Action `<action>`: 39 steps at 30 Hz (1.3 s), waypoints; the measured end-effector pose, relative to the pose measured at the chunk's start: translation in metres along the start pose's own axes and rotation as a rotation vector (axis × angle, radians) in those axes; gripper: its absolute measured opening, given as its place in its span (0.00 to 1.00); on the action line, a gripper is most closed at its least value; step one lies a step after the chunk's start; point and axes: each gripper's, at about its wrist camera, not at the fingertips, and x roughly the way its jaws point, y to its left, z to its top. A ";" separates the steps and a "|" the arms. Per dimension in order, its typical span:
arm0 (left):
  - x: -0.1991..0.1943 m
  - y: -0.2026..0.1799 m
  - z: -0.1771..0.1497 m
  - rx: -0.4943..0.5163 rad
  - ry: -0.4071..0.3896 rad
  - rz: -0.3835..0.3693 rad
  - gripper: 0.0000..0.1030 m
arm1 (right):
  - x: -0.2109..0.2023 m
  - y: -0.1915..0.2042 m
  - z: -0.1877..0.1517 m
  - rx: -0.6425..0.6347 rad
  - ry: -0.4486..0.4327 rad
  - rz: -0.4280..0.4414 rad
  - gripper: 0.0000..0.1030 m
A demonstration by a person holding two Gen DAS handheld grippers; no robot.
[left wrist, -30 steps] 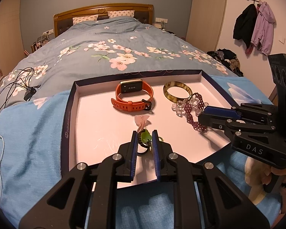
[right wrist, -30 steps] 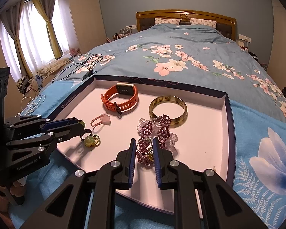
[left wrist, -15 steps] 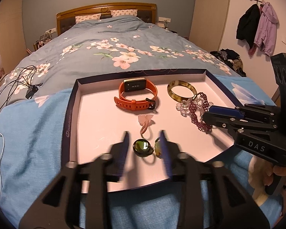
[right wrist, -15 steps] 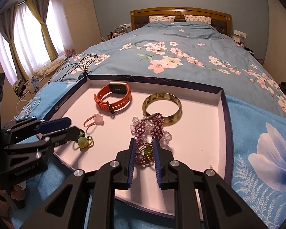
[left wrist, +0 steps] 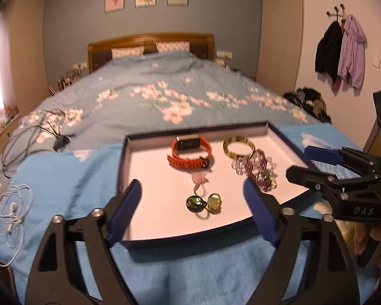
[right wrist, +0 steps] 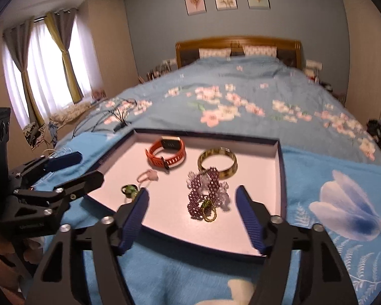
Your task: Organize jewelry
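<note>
A pink-lined tray point(left wrist: 152, 165) point(right wrist: 256, 178) lies on the bed. It holds an orange watch point(left wrist: 190, 152) point(right wrist: 166, 151), an amber bangle point(left wrist: 238, 146) point(right wrist: 217, 162), a purple beaded bracelet point(left wrist: 259, 162) point(right wrist: 205, 185), a pink ring point(left wrist: 199, 179) and two green rings point(left wrist: 203, 202) point(right wrist: 129, 190). A gold ring point(right wrist: 208, 207) rests against the bracelet. My left gripper point(left wrist: 191, 184) point(right wrist: 87, 167) hovers at the tray's near edge, its jaws opening wide, the green rings lying free beyond them. My right gripper point(right wrist: 193, 192) point(left wrist: 302, 162) is also opening, empty, with the bracelet lying loose ahead.
The tray sits on a light blue blanket point(left wrist: 63, 183) over a floral duvet. Black cables point(left wrist: 33, 132) and white earphones point(left wrist: 10, 208) lie to its left. Jackets point(left wrist: 340, 50) hang on the right wall above a clothes pile point(left wrist: 307, 99). A curtained window point(right wrist: 45, 71) is on the left.
Both grippers went from shut to wide open and drew back and up. The left let go of the green rings, the right let go of the bracelet and gold ring; all rest in the tray.
</note>
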 end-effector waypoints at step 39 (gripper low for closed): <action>-0.136 -0.010 -0.041 -0.079 -0.371 0.145 0.95 | -0.093 0.025 -0.039 0.005 -0.351 -0.132 0.93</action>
